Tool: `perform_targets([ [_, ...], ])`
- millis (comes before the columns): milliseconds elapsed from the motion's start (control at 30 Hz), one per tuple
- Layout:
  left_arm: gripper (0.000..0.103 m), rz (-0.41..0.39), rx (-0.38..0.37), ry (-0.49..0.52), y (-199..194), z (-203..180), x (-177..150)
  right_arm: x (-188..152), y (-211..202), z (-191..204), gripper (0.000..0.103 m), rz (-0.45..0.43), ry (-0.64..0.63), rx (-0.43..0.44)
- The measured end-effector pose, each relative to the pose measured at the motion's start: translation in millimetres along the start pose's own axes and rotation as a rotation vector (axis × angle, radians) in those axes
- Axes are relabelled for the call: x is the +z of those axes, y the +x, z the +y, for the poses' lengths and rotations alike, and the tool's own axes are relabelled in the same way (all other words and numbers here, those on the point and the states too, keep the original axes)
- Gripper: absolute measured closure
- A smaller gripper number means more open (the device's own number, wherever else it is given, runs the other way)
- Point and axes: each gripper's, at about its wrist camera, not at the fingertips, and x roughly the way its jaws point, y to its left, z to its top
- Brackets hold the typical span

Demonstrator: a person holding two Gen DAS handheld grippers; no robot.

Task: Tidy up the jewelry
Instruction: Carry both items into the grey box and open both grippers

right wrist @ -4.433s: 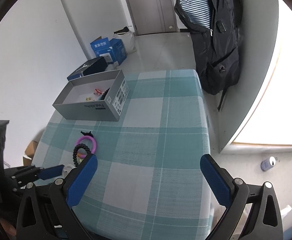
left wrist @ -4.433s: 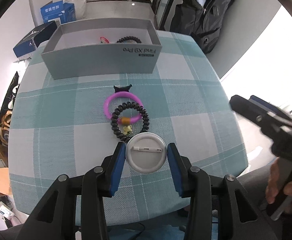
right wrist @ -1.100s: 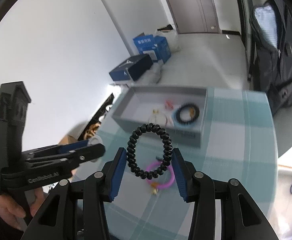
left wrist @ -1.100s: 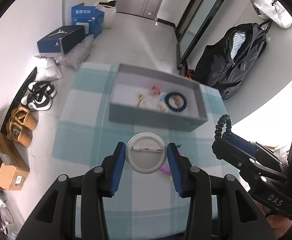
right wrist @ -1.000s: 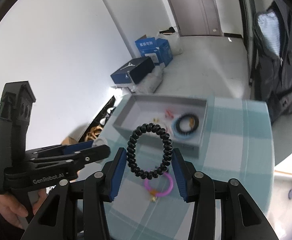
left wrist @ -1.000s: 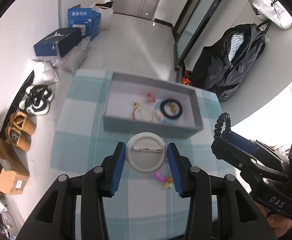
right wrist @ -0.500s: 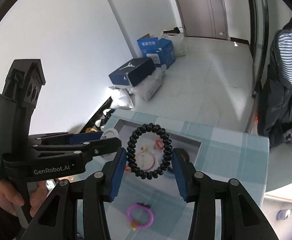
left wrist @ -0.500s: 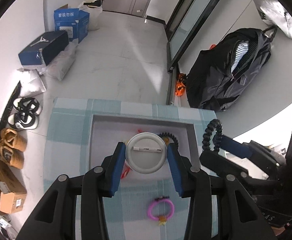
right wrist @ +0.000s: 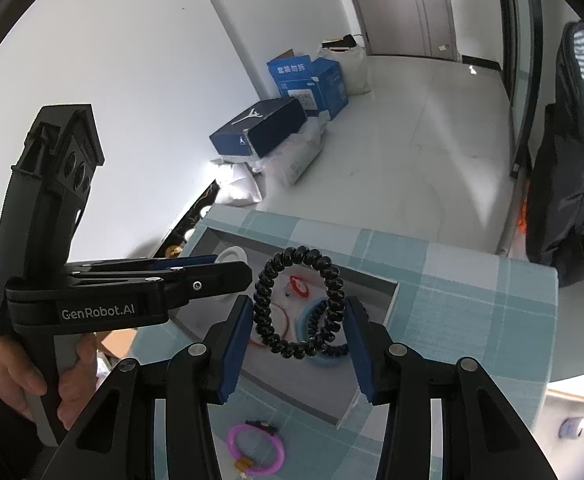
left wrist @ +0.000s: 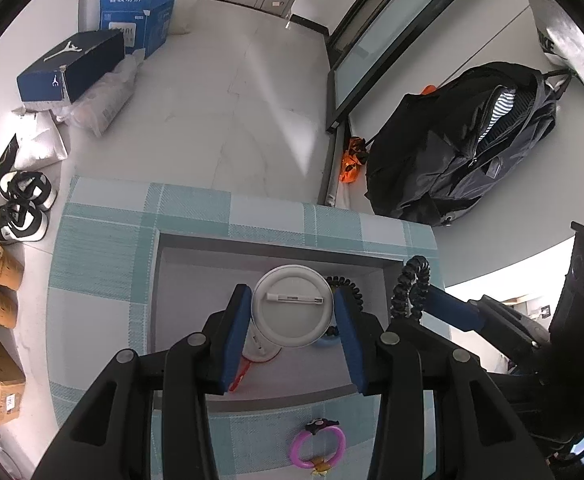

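The grey box (left wrist: 174, 280) sits on the checked tablecloth (left wrist: 100, 248), and everything here is placed against it. Above its inside, the left gripper (left wrist: 292, 312) has its blue pads clamped on a round white badge (left wrist: 290, 316) — pin side facing the camera. Over the box's right part, the right gripper (right wrist: 298, 322) pinches a black coil bracelet (right wrist: 296, 304) between its pads. Inside the box lie another black coil, a light-blue ring (right wrist: 324, 360) and a small red piece (right wrist: 298, 286). Outside the box's near wall, a pink ring (left wrist: 318, 448) rests on the cloth.
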Motion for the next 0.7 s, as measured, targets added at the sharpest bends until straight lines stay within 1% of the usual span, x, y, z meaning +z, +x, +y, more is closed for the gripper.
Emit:
perform_targets([
  [267,0.066,0.007,-0.007,0.015,3,0,3,0,9,2,0.057,0.02,-0.01,-0.002],
  [433,0.066,0.005,-0.043,0.006,2,3,4,0,11,4,0.056,0.015,-0.007,-0.006],
  [500,0.066,0.025,-0.066,-0.013,4,6,6,0,12,4,0.053,0.015,-0.008,-0.013],
  [533,0.063,0.039,-0.072,-0.026,6,7,7,-1,12,4,0.051,0.015,-0.01,-0.012],
  [567,0.05,0.051,-0.074,-0.035,6,9,7,-1,11,4,0.043,0.013,-0.01,-0.011],
  [600,0.04,0.055,-0.078,-0.044,7,10,7,-1,10,4,0.038,0.008,-0.01,-0.018],
  [633,0.028,0.049,-0.083,-0.055,5,11,7,-1,8,4,0.029,-0.001,-0.011,-0.025],
  [667,0.027,0.032,-0.094,-0.064,2,13,7,-2,5,3,0.024,-0.013,-0.013,-0.033],
  [700,0.027,0.022,-0.1,-0.069,0,14,7,-2,3,3,0.024,-0.02,-0.015,-0.034],
])
